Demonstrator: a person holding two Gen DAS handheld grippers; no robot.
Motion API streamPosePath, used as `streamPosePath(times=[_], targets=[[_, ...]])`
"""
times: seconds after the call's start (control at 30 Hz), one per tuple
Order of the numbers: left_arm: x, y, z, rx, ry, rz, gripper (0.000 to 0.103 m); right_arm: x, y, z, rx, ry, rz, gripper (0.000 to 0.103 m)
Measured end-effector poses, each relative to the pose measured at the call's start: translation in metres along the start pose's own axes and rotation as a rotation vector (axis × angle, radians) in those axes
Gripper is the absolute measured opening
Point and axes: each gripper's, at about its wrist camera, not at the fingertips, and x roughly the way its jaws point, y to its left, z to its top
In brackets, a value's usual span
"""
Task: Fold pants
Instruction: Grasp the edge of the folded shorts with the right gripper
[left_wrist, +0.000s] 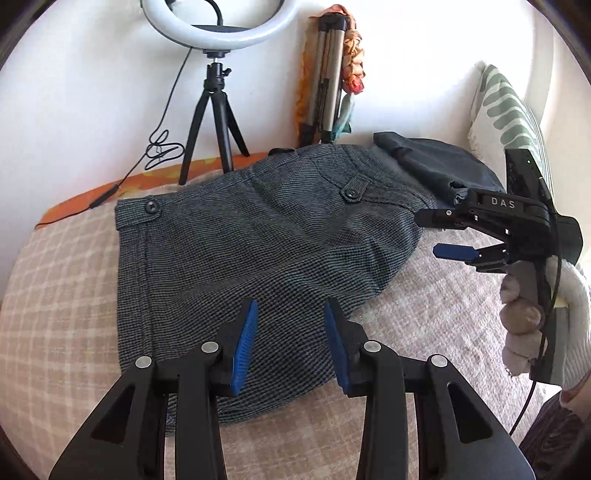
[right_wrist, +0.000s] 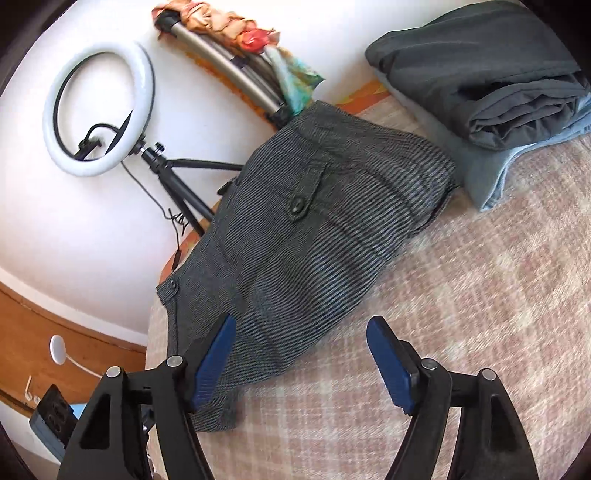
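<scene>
Lying folded compact on the bed (left_wrist: 66, 266), pants (left_wrist: 258, 240) look prob. done; L gripper (left_wrist: 290, 345) & R gripper (right_wrist: 301, 363) both spread, empty.

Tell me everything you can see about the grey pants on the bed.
The grey pants are dark woven cloth with a fine pale stripe. They have a waistband, buttoned tabs and black buttons. They lie folded, fairly flat with some wrinkles, on the checked blanket. Their far end lies close to a stack of folded clothes. Both the left gripper and right gripper are open, gripping nothing.
</scene>
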Motion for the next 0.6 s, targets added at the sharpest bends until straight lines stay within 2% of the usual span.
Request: streamPosePath(times=[0.1, 0.2, 0.23, 0.27, 0.37, 0.47, 0.6], targets=[[0.025, -0.014, -0.002, 0.055, 0.051, -0.037, 0.035, 0.011, -0.019, 0.020, 0.028, -0.022, -0.064, 0.077], [0.050, -0.014, -0.014, 0.035, 0.136, -0.077, 0.035, 0.019, -0.027, 0.031, 0.018, -0.045, -0.055, 0.074], [0.056, -0.013, -0.018, 0.031, 0.151, -0.082, 0.035, 0.022, -0.025, 0.036, 0.003, -0.043, -0.049, 0.065], [0.054, -0.015, -0.020, 0.045, 0.127, -0.077, 0.035, 0.025, -0.023, 0.039, -0.014, -0.032, -0.042, 0.052], [0.051, -0.019, -0.020, 0.067, 0.134, -0.074, 0.035, 0.024, -0.005, 0.043, -0.090, -0.051, -0.068, 0.036], [0.039, -0.021, -0.014, 0.079, 0.119, -0.079, 0.035, 0.018, 0.015, 0.040, -0.150, -0.078, -0.129, 0.029], [0.019, -0.029, 0.009, 0.081, 0.014, -0.070, 0.035, 0.011, 0.024, 0.036, -0.194, -0.106, -0.159, 0.028]])
